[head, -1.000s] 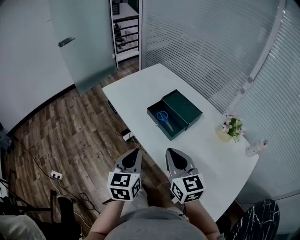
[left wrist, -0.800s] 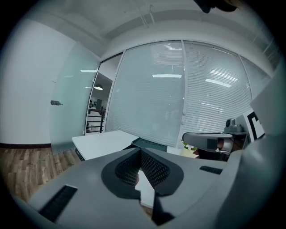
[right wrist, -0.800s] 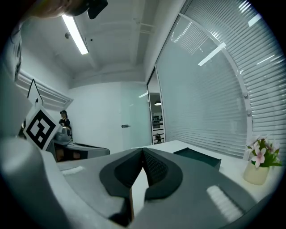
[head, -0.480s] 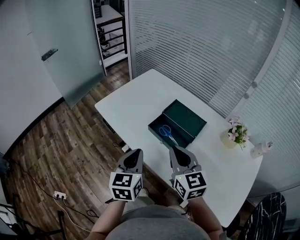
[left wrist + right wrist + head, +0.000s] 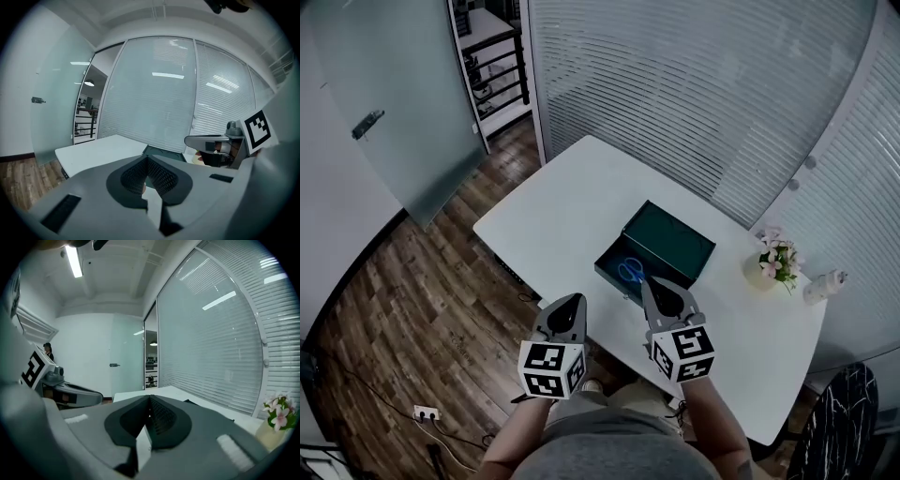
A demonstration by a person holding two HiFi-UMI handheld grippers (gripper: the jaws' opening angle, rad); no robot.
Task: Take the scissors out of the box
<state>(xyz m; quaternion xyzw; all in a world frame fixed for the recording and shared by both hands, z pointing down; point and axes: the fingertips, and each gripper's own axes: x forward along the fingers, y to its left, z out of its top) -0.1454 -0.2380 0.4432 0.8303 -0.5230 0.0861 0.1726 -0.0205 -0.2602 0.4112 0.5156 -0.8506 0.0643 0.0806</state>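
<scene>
The blue scissors [image 5: 629, 271] lie inside the open green box [image 5: 673, 246] on the white table [image 5: 564, 214]. The box is just past the tip of the right hand-held gripper [image 5: 650, 282] and to the far right of the left hand-held gripper [image 5: 572, 299]. Both are held side by side, pointing far and a little down. Each one's jaws are pressed together. A flower pot [image 5: 772, 263] stands right of the box.

One white table [image 5: 572, 216] is in the centre of the frame. On it there is one dark green box [image 5: 675, 246], one pair of blue scissors [image 5: 630, 271], one pot of flowers [image 5: 773, 262] and one small white object [image 5: 823, 286]. In the lower middle there are two grippers: the left gripper [image 5: 570, 305] and the right gripper [image 5: 654, 291].
</scene>
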